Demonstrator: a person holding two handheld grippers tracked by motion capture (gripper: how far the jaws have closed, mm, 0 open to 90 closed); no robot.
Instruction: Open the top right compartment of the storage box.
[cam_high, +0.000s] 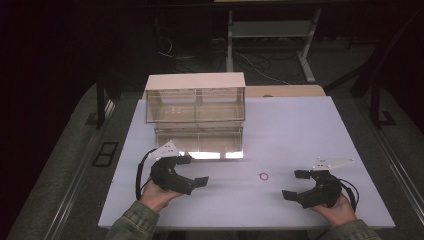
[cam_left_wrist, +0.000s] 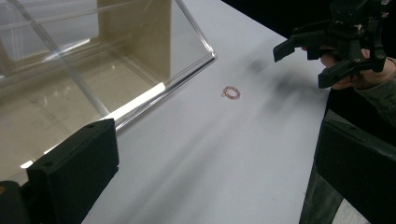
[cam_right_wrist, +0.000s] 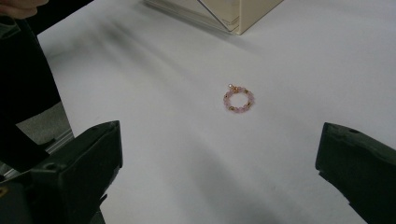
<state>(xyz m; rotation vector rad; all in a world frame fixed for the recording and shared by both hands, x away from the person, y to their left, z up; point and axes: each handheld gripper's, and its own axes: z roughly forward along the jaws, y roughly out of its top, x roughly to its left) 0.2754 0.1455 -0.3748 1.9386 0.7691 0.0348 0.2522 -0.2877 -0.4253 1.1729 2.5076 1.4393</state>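
A small pink bead bracelet (cam_high: 263, 176) lies flat on the white table (cam_high: 300, 130), between my two grippers. My left gripper (cam_high: 194, 170) is held low in front of the clear box, open, nothing between its jaws. To the bracelet's right my right gripper (cam_high: 295, 185) is also open and empty. In the left gripper view the bracelet (cam_left_wrist: 230, 92) lies well ahead of the wide-apart jaws, with the right gripper (cam_left_wrist: 322, 58) beyond it. The right gripper view has the bracelet (cam_right_wrist: 238, 99) a short way ahead, centred between its jaws.
A clear acrylic box (cam_high: 195, 107) with a cream top stands at the back left-centre, its lower drawer tray (cam_high: 200, 142) pulled toward me; its edge (cam_left_wrist: 159, 88) is close to my left gripper. Dark floor and table legs lie beyond the table.
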